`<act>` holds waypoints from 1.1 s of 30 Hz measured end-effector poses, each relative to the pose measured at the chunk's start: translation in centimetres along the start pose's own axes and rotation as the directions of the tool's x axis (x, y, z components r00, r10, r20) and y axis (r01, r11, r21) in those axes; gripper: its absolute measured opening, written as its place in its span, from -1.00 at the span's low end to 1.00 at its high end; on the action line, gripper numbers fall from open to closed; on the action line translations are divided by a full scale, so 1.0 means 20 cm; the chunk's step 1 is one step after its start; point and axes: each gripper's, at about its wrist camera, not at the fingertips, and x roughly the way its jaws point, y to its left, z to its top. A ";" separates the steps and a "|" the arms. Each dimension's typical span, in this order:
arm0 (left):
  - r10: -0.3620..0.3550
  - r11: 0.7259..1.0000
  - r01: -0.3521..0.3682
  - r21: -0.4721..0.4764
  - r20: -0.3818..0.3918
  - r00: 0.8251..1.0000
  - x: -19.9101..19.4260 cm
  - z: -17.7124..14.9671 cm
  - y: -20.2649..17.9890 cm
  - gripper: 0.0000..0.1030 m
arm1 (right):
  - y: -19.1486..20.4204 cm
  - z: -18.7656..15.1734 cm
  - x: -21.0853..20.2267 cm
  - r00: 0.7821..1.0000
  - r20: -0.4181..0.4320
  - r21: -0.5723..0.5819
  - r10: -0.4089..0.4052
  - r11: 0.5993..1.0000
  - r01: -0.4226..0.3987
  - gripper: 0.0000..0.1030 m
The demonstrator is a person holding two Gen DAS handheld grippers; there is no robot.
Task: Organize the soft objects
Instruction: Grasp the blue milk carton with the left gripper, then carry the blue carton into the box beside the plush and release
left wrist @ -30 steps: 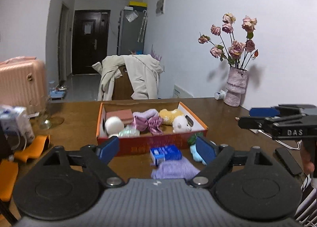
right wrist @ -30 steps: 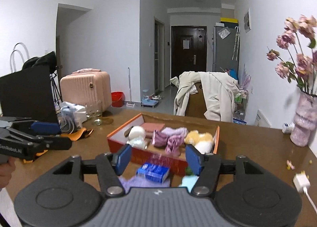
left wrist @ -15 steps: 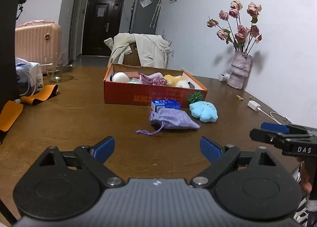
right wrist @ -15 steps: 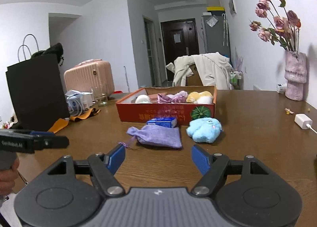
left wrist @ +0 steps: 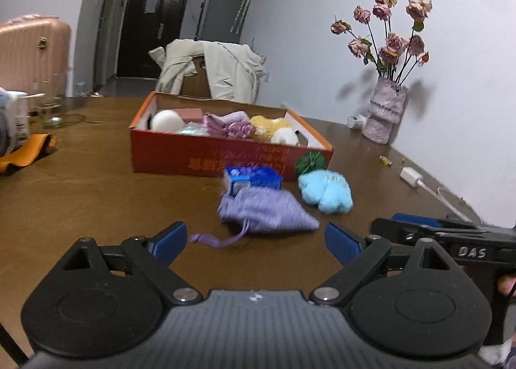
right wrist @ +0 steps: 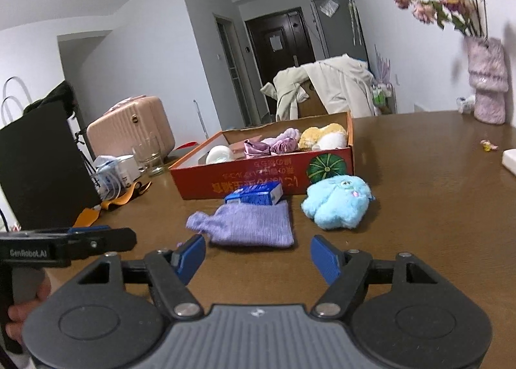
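A purple drawstring pouch point(left wrist: 267, 212) point(right wrist: 250, 224) lies on the brown table, just ahead of both grippers. A light blue plush toy point(left wrist: 325, 191) point(right wrist: 338, 201) lies to its right. A small blue box point(left wrist: 253, 179) point(right wrist: 254, 193) sits behind the pouch. An orange cardboard box point(left wrist: 225, 158) point(right wrist: 258, 175) behind them holds several soft toys and purple cloth. My left gripper point(left wrist: 256, 243) is open and empty, short of the pouch. My right gripper point(right wrist: 258, 256) is open and empty, just short of the pouch.
A vase of dried roses point(left wrist: 385, 114) point(right wrist: 487, 92) stands at the right by the wall. A white charger and cable point(left wrist: 411, 175) lie on the table's right side. A glass point(left wrist: 51, 101) point(right wrist: 150, 156), orange straps point(left wrist: 29, 153) and a black bag point(right wrist: 38, 159) are at the left.
Both grippers have moved forward toward the pouch and plush, which now look larger and closer. Both stay open and empty.
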 end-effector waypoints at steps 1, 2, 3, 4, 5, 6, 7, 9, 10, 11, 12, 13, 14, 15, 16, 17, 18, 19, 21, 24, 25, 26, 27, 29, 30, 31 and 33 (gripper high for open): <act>-0.005 1.000 0.005 -0.007 -0.010 1.000 0.06 0.04 0.01 0.64 | -0.01 0.03 0.05 1.000 -0.003 0.010 0.005 1.000 -0.005 0.27; -0.002 1.000 0.002 -0.013 -0.021 1.000 0.12 0.07 0.02 0.49 | -0.02 0.06 0.10 1.000 -0.009 0.022 0.011 1.000 -0.010 0.17; -0.004 1.000 0.004 -0.024 -0.026 1.000 0.18 0.11 0.04 0.43 | -0.04 0.09 0.16 1.000 -0.018 0.038 0.012 0.999 -0.011 0.11; -0.012 0.999 0.011 -0.043 -0.025 1.000 0.23 0.14 0.06 0.35 | -0.05 0.12 0.21 1.000 -0.022 0.047 0.013 0.999 -0.012 0.08; -0.020 0.997 0.018 -0.070 -0.030 0.999 0.30 0.18 0.09 0.27 | -0.06 0.14 0.27 1.000 -0.027 0.055 0.014 0.998 -0.013 0.03; -0.028 0.995 0.025 -0.092 -0.038 0.999 0.37 0.21 0.11 0.22 | -0.06 0.16 0.32 0.999 -0.035 0.063 0.012 0.998 -0.010 -0.03; -0.038 0.993 0.033 -0.111 -0.047 0.998 0.42 0.24 0.13 0.14 | -0.07 0.18 0.38 0.999 -0.039 0.066 0.014 0.998 -0.011 -0.07; -0.054 0.988 0.042 -0.149 -0.079 0.995 0.55 0.29 0.18 0.04 | -0.08 0.22 0.49 0.998 -0.047 0.080 0.033 0.996 -0.029 -0.17; -0.061 0.986 0.046 -0.161 -0.094 0.994 0.61 0.30 0.19 -0.04 | -0.09 0.24 0.55 0.998 -0.055 0.090 0.042 0.995 -0.037 -0.20; -0.070 0.983 0.050 -0.175 -0.106 0.992 0.66 0.31 0.21 -0.08 | -0.09 0.26 0.60 0.997 -0.061 0.098 0.046 0.994 -0.040 -0.23; -0.079 0.980 0.056 -0.191 -0.118 0.990 0.71 0.32 0.23 -0.10 | -0.09 0.27 0.65 0.997 -0.064 0.102 0.049 0.994 -0.042 -0.28; -0.087 0.977 0.059 -0.207 -0.131 0.987 0.75 0.31 0.25 -0.15 | -0.10 0.27 0.70 0.996 -0.072 0.106 0.048 0.994 -0.041 -0.30; -0.095 0.973 0.061 -0.224 -0.142 0.985 0.79 0.31 0.26 -0.18 | -0.11 0.28 0.75 0.996 -0.082 0.117 0.046 0.992 -0.036 -0.33; -0.106 0.969 0.068 -0.239 -0.148 0.983 0.82 0.30 0.28 -0.20 | -0.12 0.28 0.79 0.995 -0.088 0.126 0.049 0.991 -0.037 -0.39; -0.115 0.966 0.074 -0.248 -0.156 0.981 0.84 0.29 0.29 -0.30 | -0.13 0.28 0.83 0.994 -0.094 0.137 0.053 0.990 -0.040 -0.41; -0.123 0.964 0.078 -0.254 -0.164 0.979 0.86 0.28 0.31 -0.39 | -0.14 0.28 0.86 0.993 -0.101 0.150 0.059 0.988 -0.044 -0.49; -0.131 0.962 0.082 -0.262 -0.174 0.976 0.89 0.26 0.32 -0.42 | -0.16 0.27 0.90 0.991 -0.113 0.162 0.068 0.986 -0.049 -0.58; -0.130 0.960 0.079 -0.270 -0.178 0.975 0.89 0.25 0.33 -0.47 | -0.17 0.26 0.91 0.991 -0.120 0.168 0.067 0.985 -0.046 -0.59; -0.132 0.957 0.080 -0.278 -0.177 0.975 0.90 0.25 0.34 -0.52 | -0.19 0.24 0.94 0.990 -0.121 0.179 0.067 0.983 -0.045 -0.63; -0.146 0.944 0.085 -0.318 -0.173 0.974 0.90 0.25 0.37 -0.55 | -0.21 0.23 0.94 0.989 -0.120 0.201 0.082 0.978 -0.057 -0.63; -0.148 0.943 0.087 -0.320 -0.171 0.974 0.90 0.24 0.37 -0.55 | -0.22 0.23 0.94 0.989 -0.120 0.204 0.085 0.977 -0.059 -0.63; -0.148 0.943 0.087 -0.322 -0.170 0.974 0.90 0.24 0.37 -0.55 | -0.22 0.22 0.95 0.989 -0.120 0.208 0.088 0.976 -0.062 -0.63; -0.149 0.942 0.088 -0.323 -0.168 0.975 0.90 0.24 0.37 -0.55 | -0.22 0.22 0.95 0.989 -0.119 0.209 0.091 0.976 -0.065 -0.63; -0.147 0.943 0.088 -0.322 -0.164 0.975 0.90 0.24 0.36 -0.55 | -0.23 0.22 0.94 0.989 -0.117 0.215 0.093 0.974 -0.067 -0.63; -0.144 0.944 0.086 -0.320 -0.162 0.976 0.90 0.25 0.36 -0.55 | -0.22 0.22 0.94 0.989 -0.114 0.210 0.091 0.975 -0.066 -0.63; -0.142 0.945 0.087 -0.315 -0.159 0.977 0.90 0.25 0.35 -0.55 | -0.21 0.22 0.93 0.990 -0.111 0.205 0.087 0.977 -0.063 -0.63; -0.143 0.946 0.091 -0.311 -0.147 0.979 0.87 0.26 0.33 -0.55 | -0.20 0.23 0.90 0.992 -0.101 0.205 0.076 0.977 -0.054 -0.64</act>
